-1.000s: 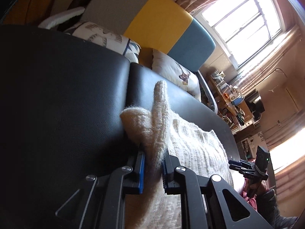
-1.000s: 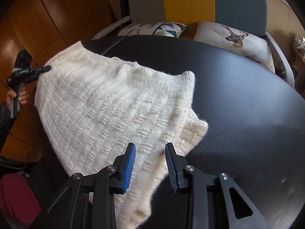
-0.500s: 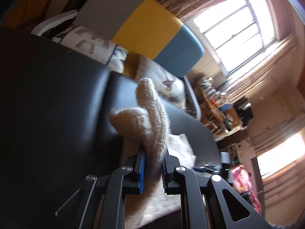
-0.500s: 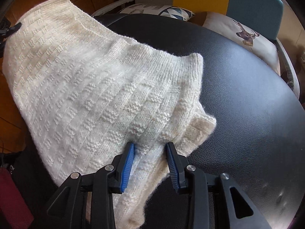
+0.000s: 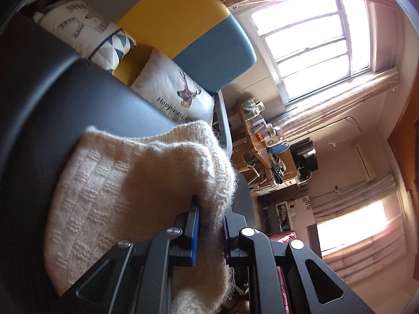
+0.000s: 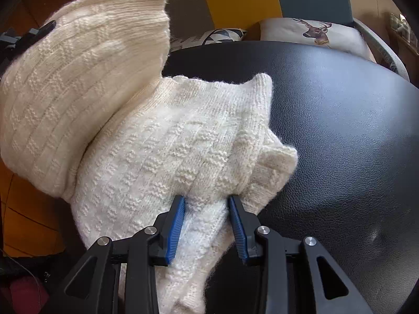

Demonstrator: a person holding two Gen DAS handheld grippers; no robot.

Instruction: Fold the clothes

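A cream knitted sweater [image 6: 162, 141] lies partly on a black leather table [image 6: 340, 136]. Its far side is lifted and curls over toward the middle. My left gripper [image 5: 210, 214] is shut on the sweater [image 5: 125, 183] hem, holding that raised edge above the table [image 5: 52, 96]. In the right wrist view the left gripper [image 6: 28, 35] shows at the far left against the raised cloth. My right gripper [image 6: 207, 201] stands open over the near part of the sweater, with cloth lying between its blue pads [image 6: 175, 225], which do not pinch it.
A grey, yellow and blue sofa back [image 5: 183, 18] with a deer cushion [image 5: 178, 91] and a patterned cushion [image 5: 86, 31] stands behind the table. A cluttered desk [image 5: 264, 141] and bright window [image 5: 309, 41] are on the right. Wooden wall panels [image 6: 31, 209] are on the left.
My left gripper has lifted the sweater's edge higher and carried it over toward the right gripper. The right gripper moved forward, so cloth now sits between its open fingers.
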